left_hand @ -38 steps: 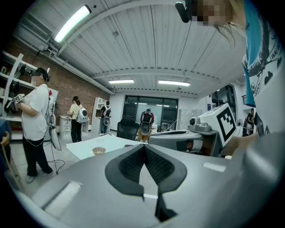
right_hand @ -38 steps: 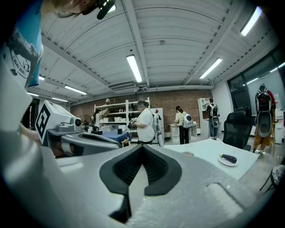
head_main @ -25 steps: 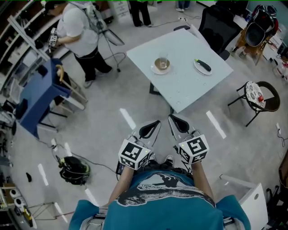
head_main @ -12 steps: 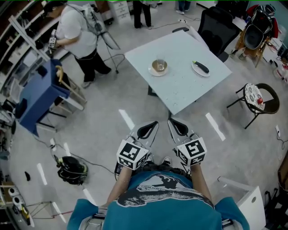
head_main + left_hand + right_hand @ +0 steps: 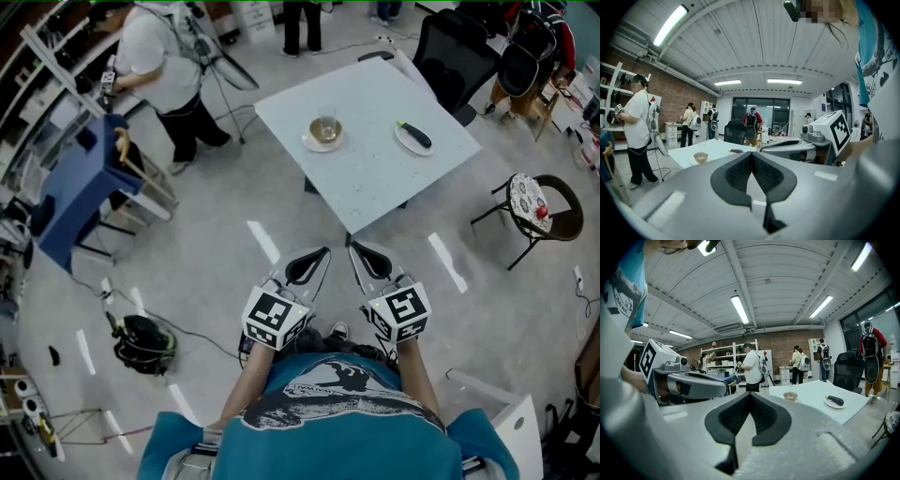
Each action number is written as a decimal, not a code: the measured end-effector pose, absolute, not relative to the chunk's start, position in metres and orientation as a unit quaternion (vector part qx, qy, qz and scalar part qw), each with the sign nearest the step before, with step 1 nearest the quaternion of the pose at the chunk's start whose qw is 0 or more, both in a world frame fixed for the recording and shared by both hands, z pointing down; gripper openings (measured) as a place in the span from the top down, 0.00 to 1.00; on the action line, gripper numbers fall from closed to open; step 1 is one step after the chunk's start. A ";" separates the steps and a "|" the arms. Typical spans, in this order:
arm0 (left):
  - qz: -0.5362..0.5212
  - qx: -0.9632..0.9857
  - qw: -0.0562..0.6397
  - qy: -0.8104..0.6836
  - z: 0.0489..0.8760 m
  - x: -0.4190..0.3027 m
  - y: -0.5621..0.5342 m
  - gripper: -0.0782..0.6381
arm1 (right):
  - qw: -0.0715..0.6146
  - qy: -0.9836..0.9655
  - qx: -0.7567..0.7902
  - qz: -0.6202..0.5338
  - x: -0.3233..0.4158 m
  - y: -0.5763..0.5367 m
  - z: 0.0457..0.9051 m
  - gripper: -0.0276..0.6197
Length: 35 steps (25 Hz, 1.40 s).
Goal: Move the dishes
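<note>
The left hand-held gripper point(image 5: 320, 258) and right hand-held gripper point(image 5: 360, 253) are pressed shut, empty, well short of the surface point(image 5: 375, 183). The bowl point(image 5: 324, 133), perhaps holding a glass point(image 5: 326, 119), and aubergine plate point(image 5: 405, 143) sit there; walk closer, then open.

Nothing could be read as a word or number. The white cube point(image 5: 274, 319) on the left gripper point(image 5: 324, 253) and the twin cube point(image 5: 400, 312) on the right gripper point(image 5: 352, 247) bore only black square code patterns. The dark print on the person's teal T-shirt point(image 5: 328, 417) held lettering too small to make out.
</note>
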<state>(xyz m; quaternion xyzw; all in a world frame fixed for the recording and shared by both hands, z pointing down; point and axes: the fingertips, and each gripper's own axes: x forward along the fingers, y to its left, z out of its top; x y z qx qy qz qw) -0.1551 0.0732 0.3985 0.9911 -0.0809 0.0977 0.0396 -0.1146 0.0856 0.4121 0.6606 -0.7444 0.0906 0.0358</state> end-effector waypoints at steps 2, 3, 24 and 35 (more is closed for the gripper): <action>0.101 0.991 0.040 -0.084 0.401 -0.151 0.080 0.87 | 0.039 -0.747 0.658 0.092 -0.111 0.091 0.414 0.96; 0.103 0.990 0.040 -0.085 0.403 -0.150 0.083 0.87 | 0.040 -0.748 0.656 0.093 -0.109 0.094 0.415 0.96; 0.137 0.989 0.043 -0.040 0.425 -0.062 0.069 0.87 | 0.034 -0.730 0.673 0.118 -0.032 0.085 0.436 0.96; 0.128 0.990 0.037 -0.037 0.413 0.028 -0.011 0.88 | 0.046 -0.713 0.690 0.118 0.067 0.016 0.427 0.96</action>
